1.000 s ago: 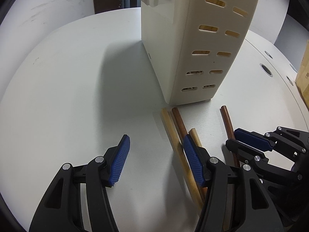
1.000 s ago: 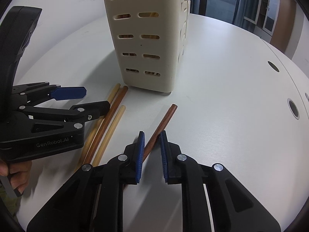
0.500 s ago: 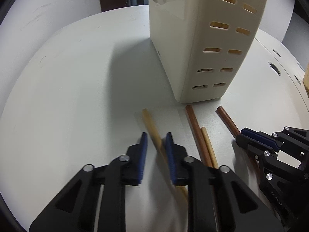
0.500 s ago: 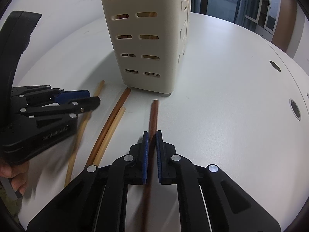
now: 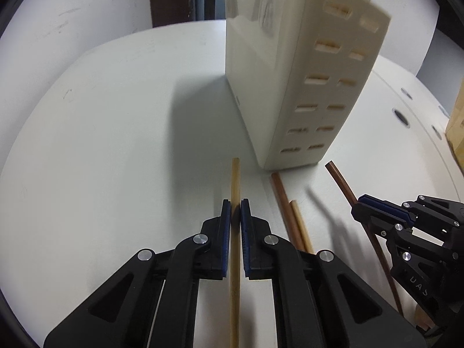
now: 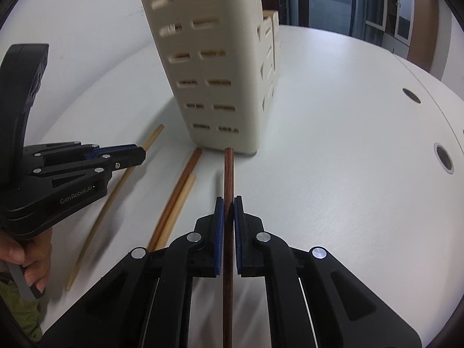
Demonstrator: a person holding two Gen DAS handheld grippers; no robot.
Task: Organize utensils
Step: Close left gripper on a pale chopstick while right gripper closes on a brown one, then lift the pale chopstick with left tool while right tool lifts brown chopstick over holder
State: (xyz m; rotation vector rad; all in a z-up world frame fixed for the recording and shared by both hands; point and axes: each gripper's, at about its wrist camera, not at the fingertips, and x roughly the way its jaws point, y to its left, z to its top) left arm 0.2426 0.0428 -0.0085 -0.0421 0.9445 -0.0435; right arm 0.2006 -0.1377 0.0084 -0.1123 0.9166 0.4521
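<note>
Both tools (image 5: pixel 235 216) (image 6: pixel 228 206) now clamped on chopsticks (image 5: pixel 235 179) (image 6: pixel 228 171).

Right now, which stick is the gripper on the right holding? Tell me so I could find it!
Find the tall cream utensil holder with slots, standing on the white table. Just in front of its base, the right gripper is shut on a dark reddish-brown chopstick. It is the darkest stick, and it points straight at the holder; the paler sticks sit further left.
</note>
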